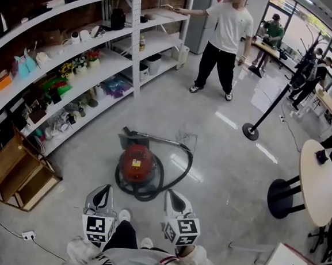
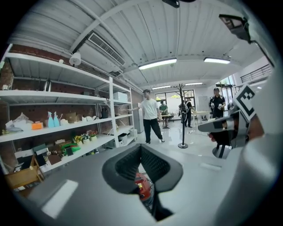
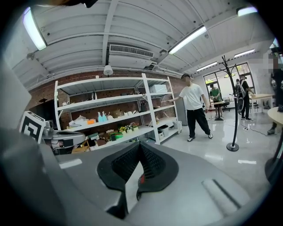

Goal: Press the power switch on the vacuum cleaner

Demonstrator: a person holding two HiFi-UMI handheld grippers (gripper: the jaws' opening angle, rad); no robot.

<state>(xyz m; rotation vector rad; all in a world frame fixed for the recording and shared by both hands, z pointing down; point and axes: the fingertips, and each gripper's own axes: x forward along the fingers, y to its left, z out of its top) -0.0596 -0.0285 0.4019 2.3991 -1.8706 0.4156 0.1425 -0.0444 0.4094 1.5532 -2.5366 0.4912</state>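
A red canister vacuum cleaner [image 1: 135,163] sits on the grey floor with its black hose [image 1: 181,165] looped around it; I cannot make out its switch. My left gripper [image 1: 107,187] and right gripper [image 1: 169,192] hang side by side just short of it, above the floor, both shut on nothing. In the left gripper view the jaws [image 2: 141,148] meet at their tips, and the vacuum's red body [image 2: 141,185] shows through the gap below them. Only a red sliver of the vacuum [image 3: 140,178] shows past the closed jaws [image 3: 140,145] in the right gripper view.
White shelving [image 1: 73,69] full of small items runs along the left, with a wooden crate [image 1: 18,174] at its near end. A person in a white shirt [image 1: 223,42] stands behind. A black post stand [image 1: 250,130] and round table [image 1: 317,182] are at the right.
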